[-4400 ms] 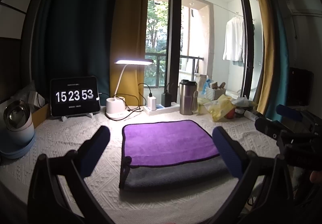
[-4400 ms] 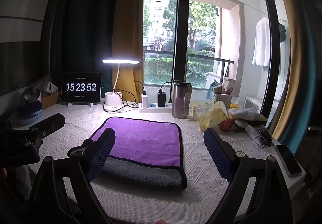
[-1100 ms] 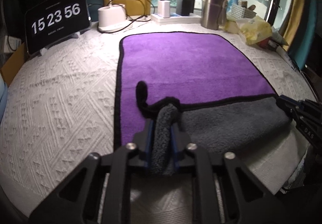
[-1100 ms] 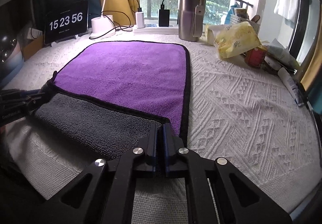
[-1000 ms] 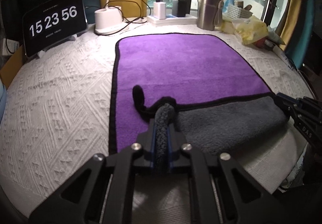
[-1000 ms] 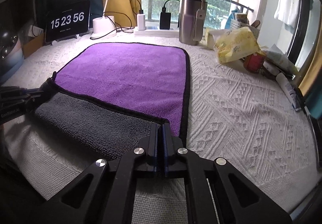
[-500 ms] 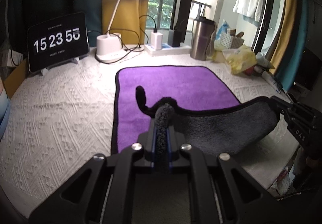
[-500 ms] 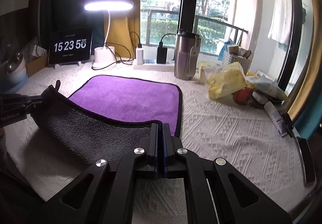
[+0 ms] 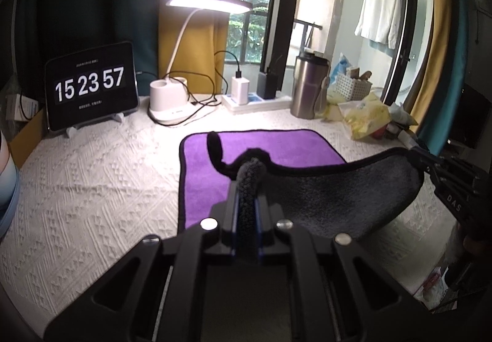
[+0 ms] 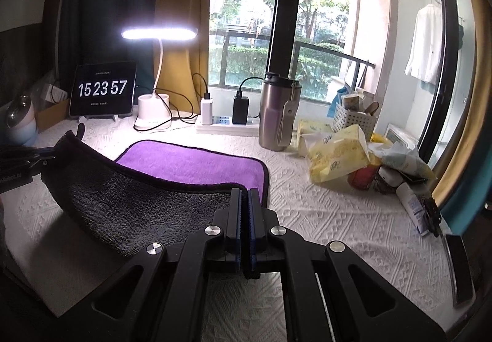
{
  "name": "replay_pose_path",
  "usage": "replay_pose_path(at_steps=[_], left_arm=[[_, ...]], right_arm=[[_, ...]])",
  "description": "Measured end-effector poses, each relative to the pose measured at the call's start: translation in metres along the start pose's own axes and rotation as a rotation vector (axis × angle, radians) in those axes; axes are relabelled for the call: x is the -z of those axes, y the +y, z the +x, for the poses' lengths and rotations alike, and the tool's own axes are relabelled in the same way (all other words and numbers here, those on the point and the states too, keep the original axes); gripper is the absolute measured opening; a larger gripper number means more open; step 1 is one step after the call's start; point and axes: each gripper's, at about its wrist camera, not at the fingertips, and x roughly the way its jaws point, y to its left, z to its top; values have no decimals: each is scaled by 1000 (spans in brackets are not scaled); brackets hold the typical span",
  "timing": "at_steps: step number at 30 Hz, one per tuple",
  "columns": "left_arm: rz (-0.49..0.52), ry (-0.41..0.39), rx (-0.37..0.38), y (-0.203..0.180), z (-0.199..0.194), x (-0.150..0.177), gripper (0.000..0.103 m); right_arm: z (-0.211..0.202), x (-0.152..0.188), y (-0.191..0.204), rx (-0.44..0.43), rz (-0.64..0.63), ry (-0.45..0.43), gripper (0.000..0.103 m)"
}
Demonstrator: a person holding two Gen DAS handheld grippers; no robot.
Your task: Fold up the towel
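A towel, purple on top (image 9: 264,147) and grey underneath (image 10: 135,203), lies on the white textured tablecloth (image 9: 92,176). My left gripper (image 9: 247,188) is shut on its near left corner. My right gripper (image 10: 243,194) is shut on its near right corner. Both hold the near edge lifted above the table, so the grey underside hangs in a sagging curve between them. The far half of the towel lies flat. The right gripper also shows at the right of the left wrist view (image 9: 442,170), and the left gripper at the left of the right wrist view (image 10: 27,157).
Along the back stand a tablet clock (image 9: 90,85), a lit desk lamp (image 9: 172,102), a power strip with chargers (image 9: 255,99) and a steel tumbler (image 10: 276,111). Yellow bags, a basket and tubes (image 10: 353,154) crowd the right side. A phone (image 10: 458,268) lies at the right edge.
Both grippers closed on the towel's near corners and have raised them higher, lifting the near edge off the table. The grey underside now hangs in the air.
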Motion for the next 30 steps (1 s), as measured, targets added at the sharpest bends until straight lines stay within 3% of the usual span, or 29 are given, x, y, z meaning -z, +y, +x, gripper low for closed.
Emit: replay_pose_path(at_steps=[30], left_arm=[[12, -141, -26, 10, 32, -55, 8]], right_arm=[[51, -53, -20, 22, -13, -112, 5]])
